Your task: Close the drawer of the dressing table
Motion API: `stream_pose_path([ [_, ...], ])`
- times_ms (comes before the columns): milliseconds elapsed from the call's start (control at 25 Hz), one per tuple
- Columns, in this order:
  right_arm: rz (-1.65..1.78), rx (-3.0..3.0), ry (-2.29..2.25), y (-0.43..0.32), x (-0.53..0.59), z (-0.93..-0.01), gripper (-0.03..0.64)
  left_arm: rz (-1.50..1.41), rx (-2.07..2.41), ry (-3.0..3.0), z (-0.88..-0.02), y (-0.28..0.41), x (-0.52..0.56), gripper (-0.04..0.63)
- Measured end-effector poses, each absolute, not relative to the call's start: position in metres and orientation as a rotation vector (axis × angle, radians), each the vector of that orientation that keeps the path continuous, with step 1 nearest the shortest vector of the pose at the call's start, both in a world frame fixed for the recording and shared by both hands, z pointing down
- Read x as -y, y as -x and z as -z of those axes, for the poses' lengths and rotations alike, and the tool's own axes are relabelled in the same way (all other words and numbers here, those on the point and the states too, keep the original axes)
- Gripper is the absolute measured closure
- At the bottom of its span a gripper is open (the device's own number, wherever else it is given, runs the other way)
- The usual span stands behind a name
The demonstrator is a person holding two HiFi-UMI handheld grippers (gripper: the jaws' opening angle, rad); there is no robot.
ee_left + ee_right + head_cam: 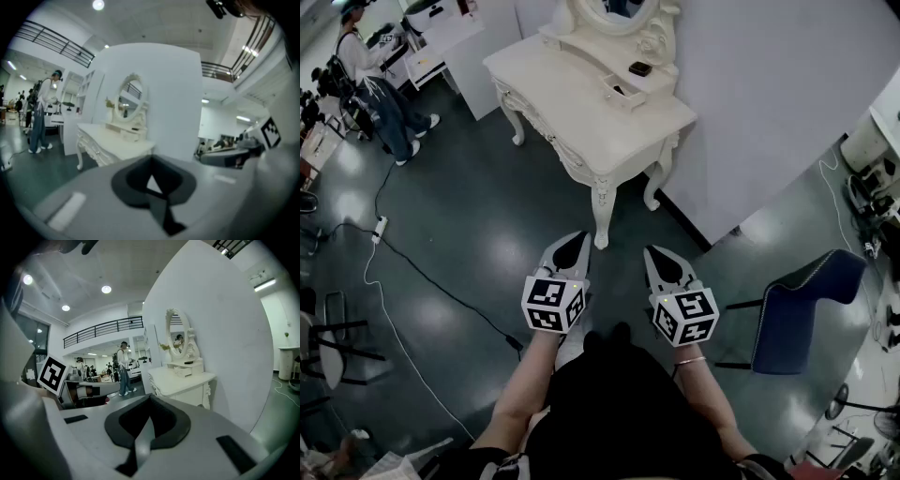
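A cream dressing table [581, 112] with an oval mirror stands against a white wall, well ahead of me. On its top, a small drawer [619, 91] is pulled out of the little cabinet under the mirror, and a black item [640, 68] lies on that cabinet. My left gripper [579, 236] and right gripper [652, 251] hover side by side above the dark floor, short of the table, and both point toward it. Both are shut with nothing held. The right gripper view shows the table [180, 380] and the pulled-out drawer [183, 371]. In the left gripper view the table [117, 143] is off to the left.
A white partition wall [769, 94] runs behind and right of the table. A blue chair [802, 309] stands at the right. A white cable [394, 253] trails over the floor at the left. A person [380, 89] stands by white desks at the far left.
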State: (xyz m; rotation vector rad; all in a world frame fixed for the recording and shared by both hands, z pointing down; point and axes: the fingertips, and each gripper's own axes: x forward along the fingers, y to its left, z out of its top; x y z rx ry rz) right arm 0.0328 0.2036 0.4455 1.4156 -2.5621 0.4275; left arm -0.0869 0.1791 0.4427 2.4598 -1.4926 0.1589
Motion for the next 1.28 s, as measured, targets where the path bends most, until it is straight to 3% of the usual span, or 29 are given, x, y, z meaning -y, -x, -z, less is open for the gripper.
stream_pose_path([
  [1280, -0.363, 2.638, -1.432, -0.08, -0.167, -0.429, 0.611, -0.202, 1.55, -2.468, -0.442, 0.051, -0.149, 0.589],
])
